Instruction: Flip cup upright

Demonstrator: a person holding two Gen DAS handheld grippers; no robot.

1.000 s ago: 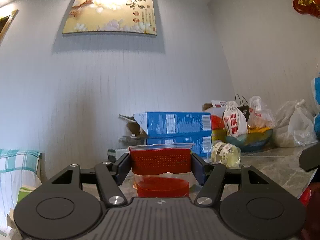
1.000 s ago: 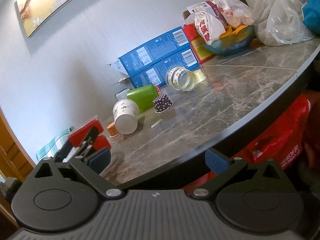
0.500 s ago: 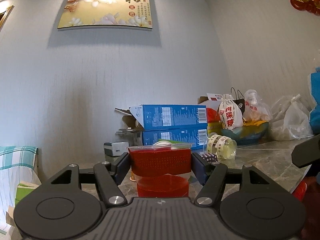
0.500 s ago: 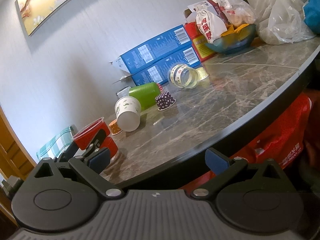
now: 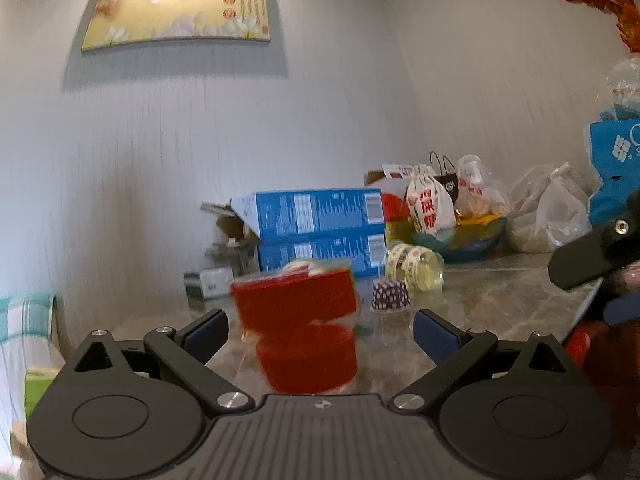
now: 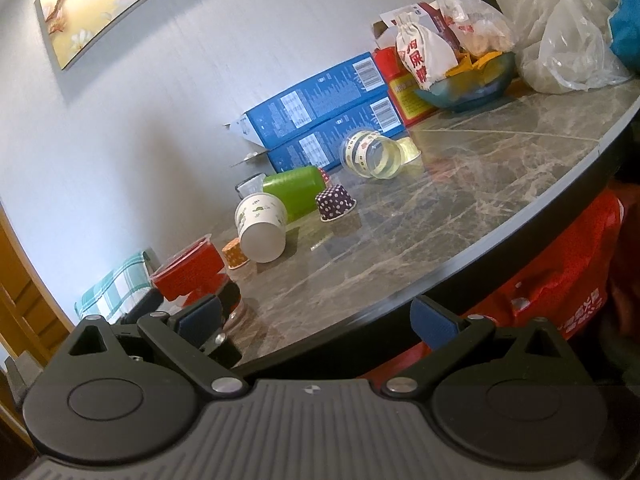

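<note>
Left claw (image 5: 318,330): spread wide — its blue pads (image 5: 434,336) stand clear of the red cup on both sides, gripping nothing.
Red cup (image 5: 298,320): upright on the table between the left claw's fingers, touching neither; blurred in the left view, its rim toward 12 o'clock. In the right view it (image 6: 188,270) stands at about 9 o'clock, near the table's left end, mouth up.
Right claw (image 6: 316,318): released, fingers far apart and bare, hanging off the table's near edge; nothing between them but the dark rim.
Table (image 6: 500,184): grey marble with a dark edge.
White cup (image 6: 262,224): on its side, base toward the camera, just at 1 o'clock of the red cup.
Orange cup (image 6: 236,254): small, beside the white cup's base, between it and the red cup.
Green cup (image 6: 294,188): on its side behind the white cup.
Dotted cup (image 6: 334,202): small, dark with white dots, tilted — just at 3 o'clock of the green cup.
Clear cup (image 6: 370,154): on its side with a printed band, near the boxes.
Blue boxes (image 6: 320,120): two stacked against the wall at 12 o'clock.
Bowl (image 6: 468,82): dark blue, at 2 o'clock, with bags piled around it.
Picture (image 5: 180,0): on the wall above.
</note>
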